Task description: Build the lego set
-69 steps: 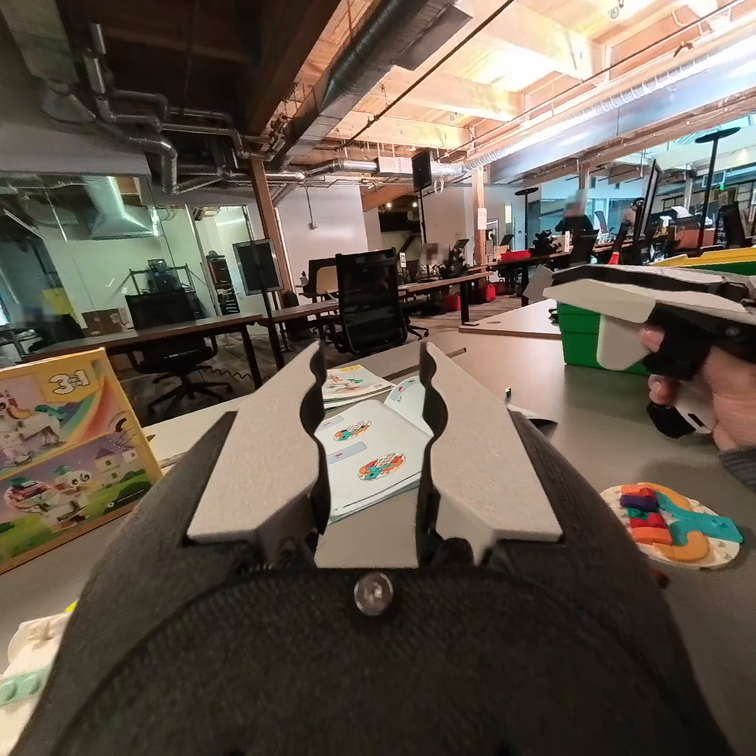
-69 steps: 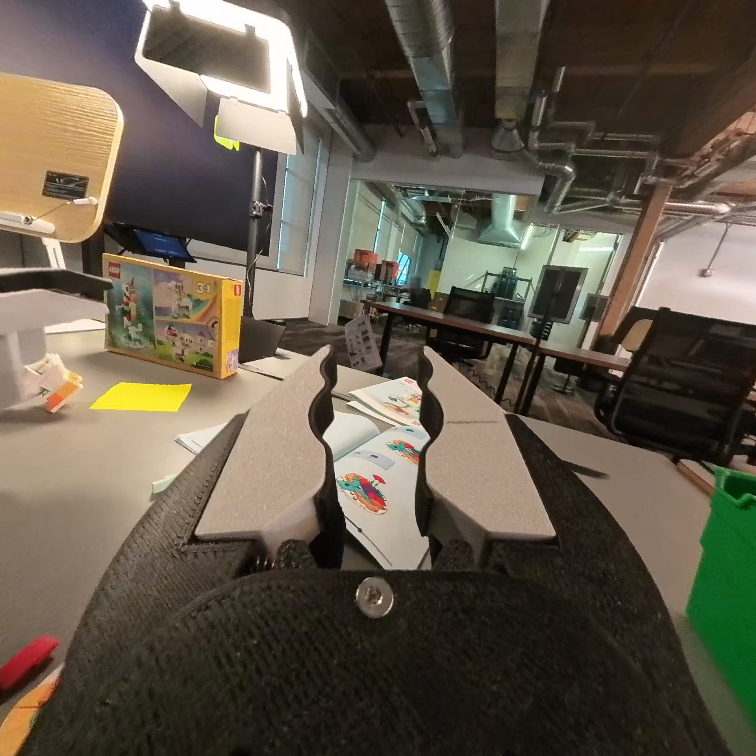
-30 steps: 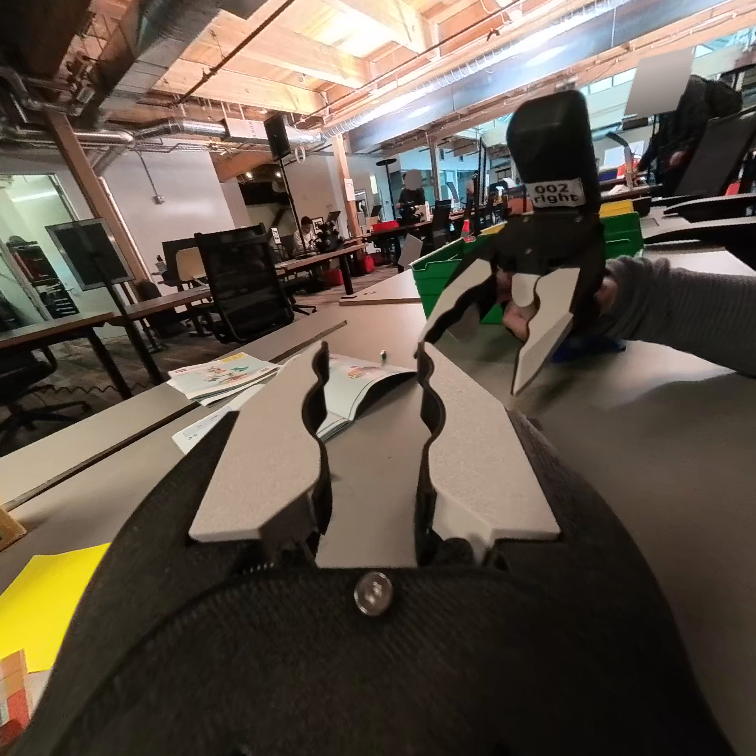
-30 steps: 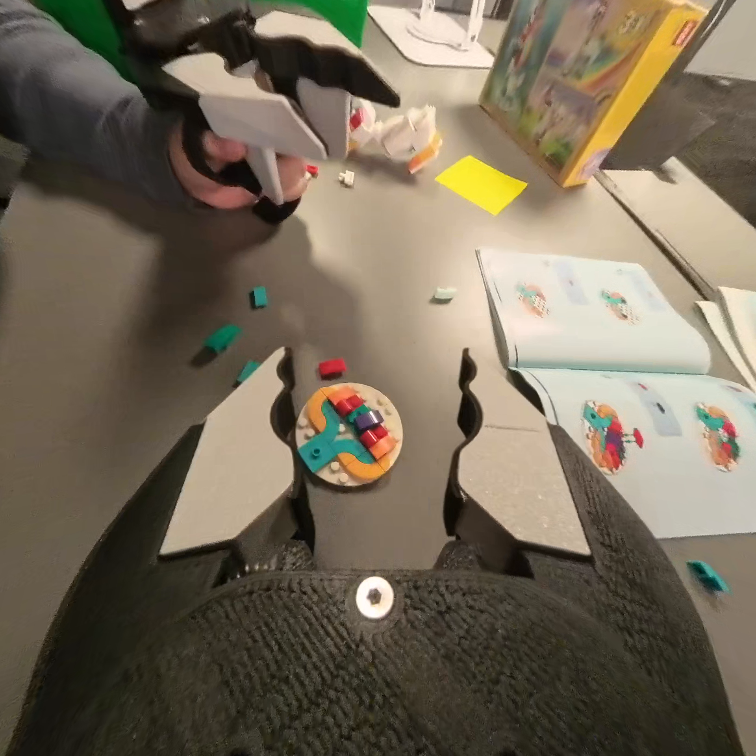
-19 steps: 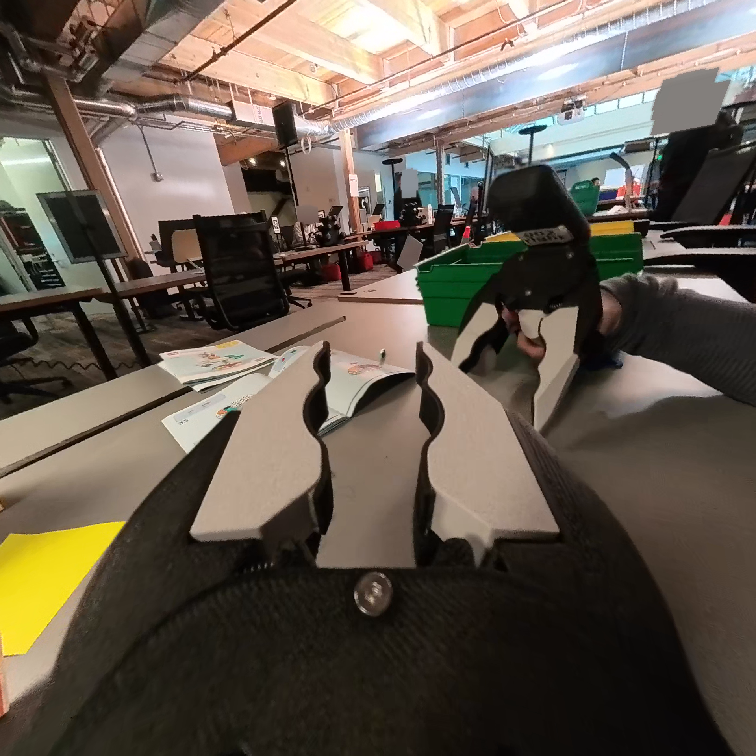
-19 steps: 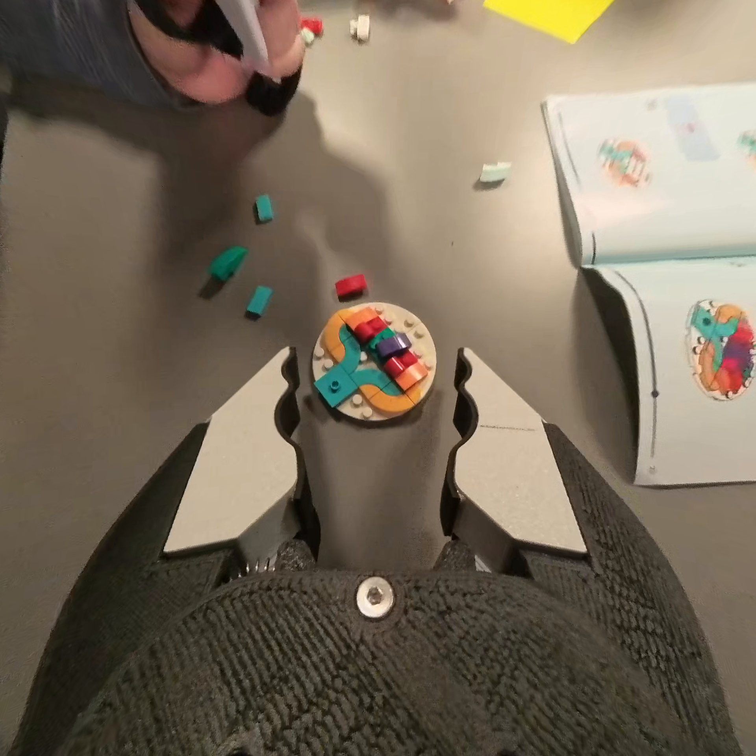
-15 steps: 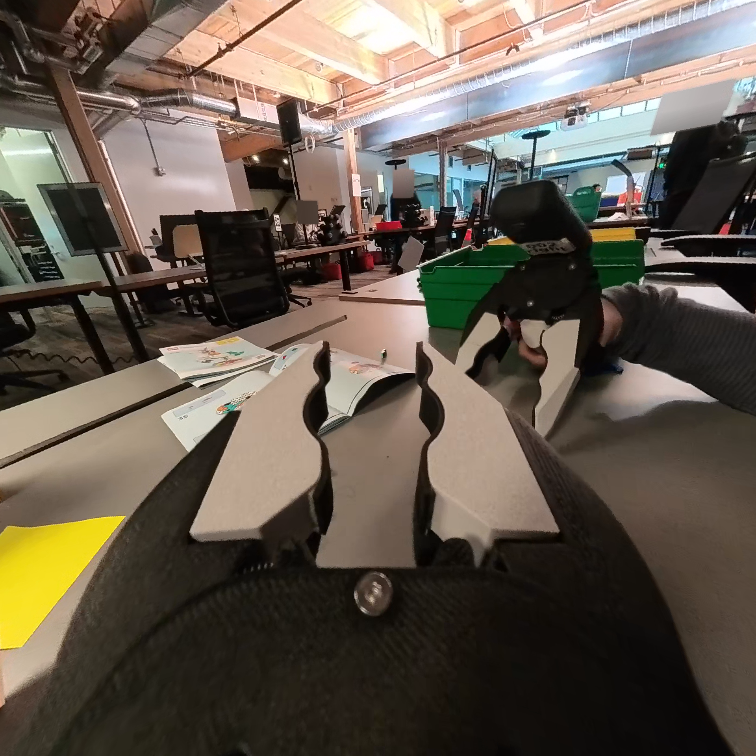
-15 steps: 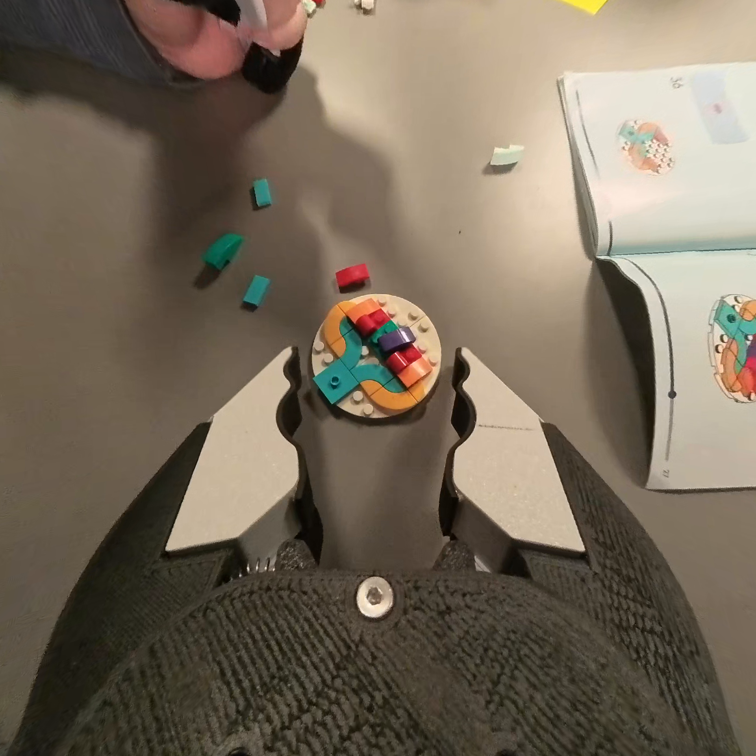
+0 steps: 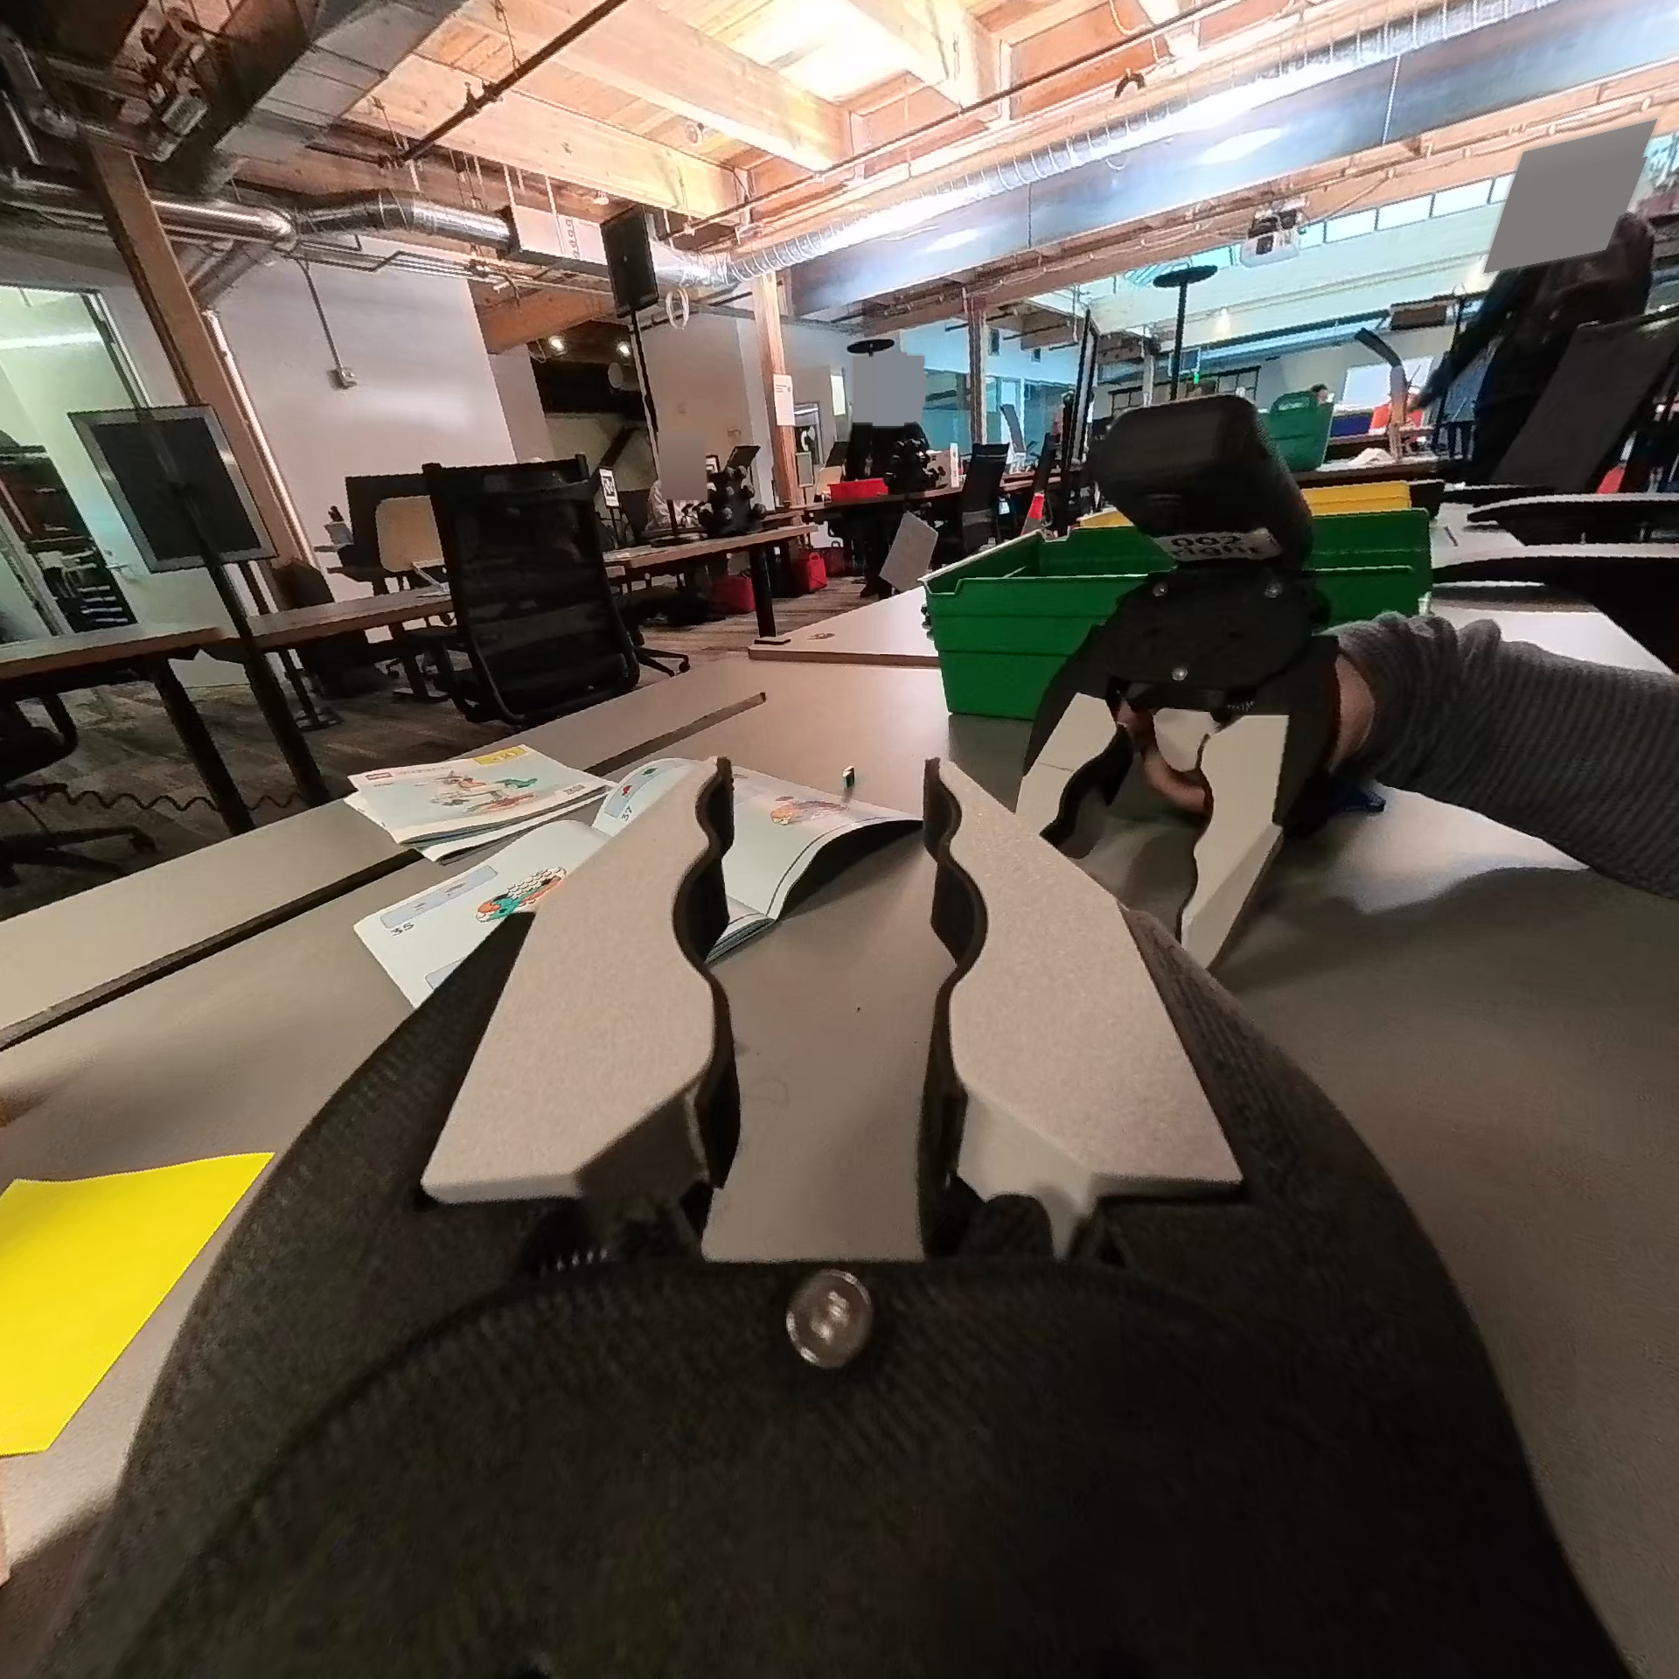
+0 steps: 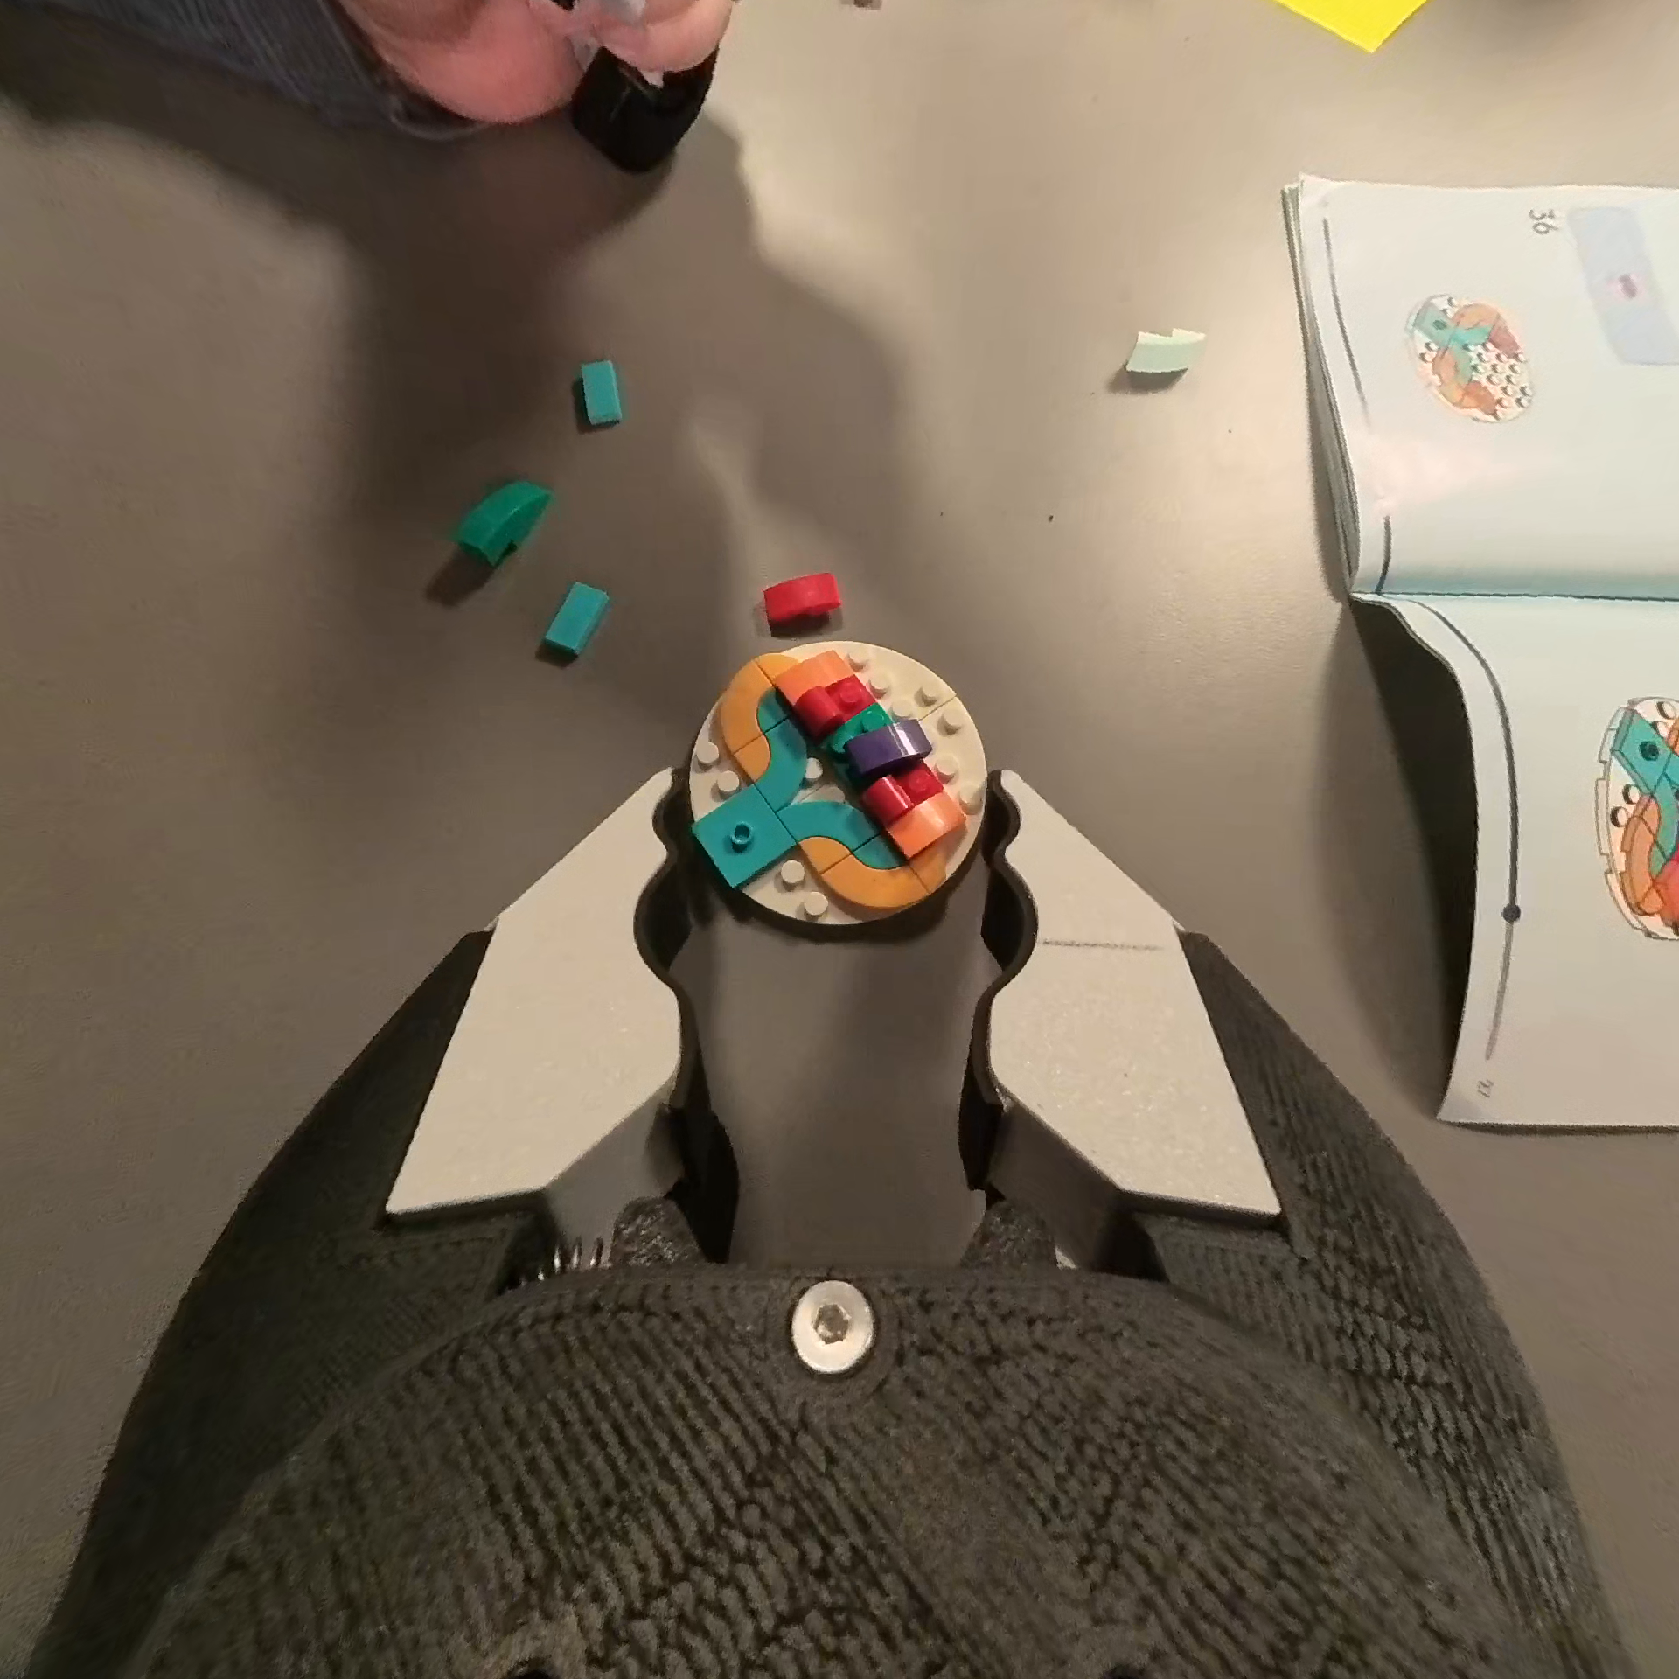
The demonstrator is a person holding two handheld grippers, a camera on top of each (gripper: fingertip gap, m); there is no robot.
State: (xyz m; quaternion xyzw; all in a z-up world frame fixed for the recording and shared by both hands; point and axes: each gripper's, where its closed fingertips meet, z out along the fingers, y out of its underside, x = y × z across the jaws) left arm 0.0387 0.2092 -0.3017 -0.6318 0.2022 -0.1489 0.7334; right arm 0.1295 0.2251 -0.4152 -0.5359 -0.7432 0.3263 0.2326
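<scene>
In the right wrist view my right gripper [image 10: 836, 781] is open and points down at the table, its fingertips on either side of a round grey lego plate [image 10: 840, 777] that carries teal, orange, red and purple pieces. The pads look apart from the plate's rim. A loose red piece [image 10: 799, 598] lies just beyond it, and three teal pieces [image 10: 502, 521] lie to the left. In the left wrist view my left gripper [image 9: 827, 795] is open and empty, held low over the table. The right gripper [image 9: 1154, 872] shows there too, pointing down.
An open instruction booklet [image 10: 1544, 636] lies right of the plate and also shows in the left wrist view [image 9: 636, 845]. A pale green piece [image 10: 1166, 348] lies near it. Green bins [image 9: 1027, 627] stand at the back right. A yellow paper [image 9: 91, 1290] lies at the left. My right fingertips sit around 15 centimetres from my left ones.
My right gripper has tipped from level to pointing down, then come lower over the round plate, so its fingertips now flank it. My left gripper swung right, away from the box, and has settled.
</scene>
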